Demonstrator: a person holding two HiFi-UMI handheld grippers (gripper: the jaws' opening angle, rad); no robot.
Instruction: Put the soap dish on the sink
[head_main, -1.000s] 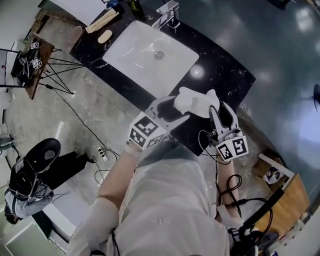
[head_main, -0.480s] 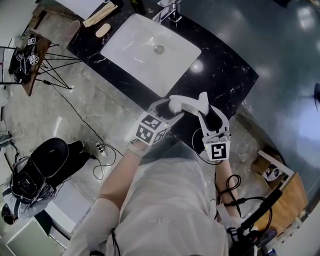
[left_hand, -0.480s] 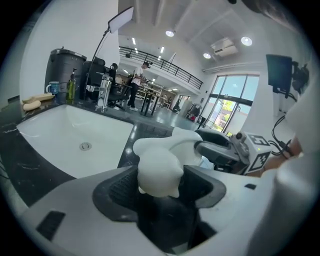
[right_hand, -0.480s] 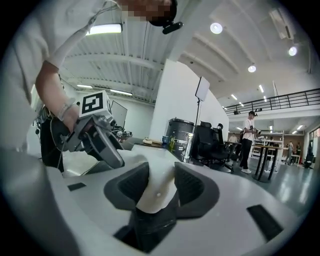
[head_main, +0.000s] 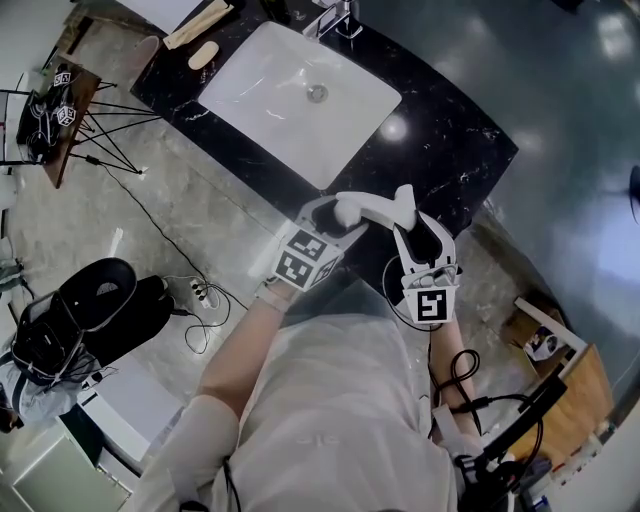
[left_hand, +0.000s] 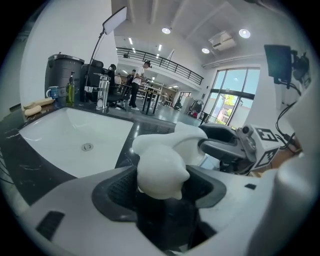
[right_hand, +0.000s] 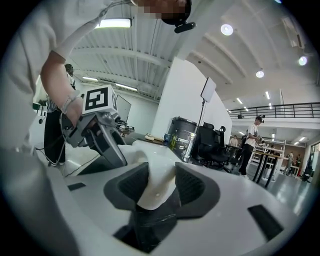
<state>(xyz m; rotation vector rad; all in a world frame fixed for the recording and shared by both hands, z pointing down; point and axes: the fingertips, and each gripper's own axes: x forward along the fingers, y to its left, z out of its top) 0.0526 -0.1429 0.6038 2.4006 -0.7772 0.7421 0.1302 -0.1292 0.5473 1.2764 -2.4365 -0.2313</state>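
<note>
White soap dish (head_main: 374, 207) gripped at both ends, just above the middle of the head view.

Left gripper (head_main: 338, 214) has its jaws closed on the dish's left, rounded end, dark pads pressing its sides. The right gripper (head_main: 408, 218) has its jaws fairly wide and clamped on the dish's other end, with the white rim wedged between its ribbed pads. The dish sits over the near edge of the black marble counter (head_main: 445, 150), below and right of the white sink (head_main: 270, 85) and apart from it. Whether the dish touches the counter cannot be told. A faucet (head_main: 340, 15) stands at the top edge of the frame.
</note>
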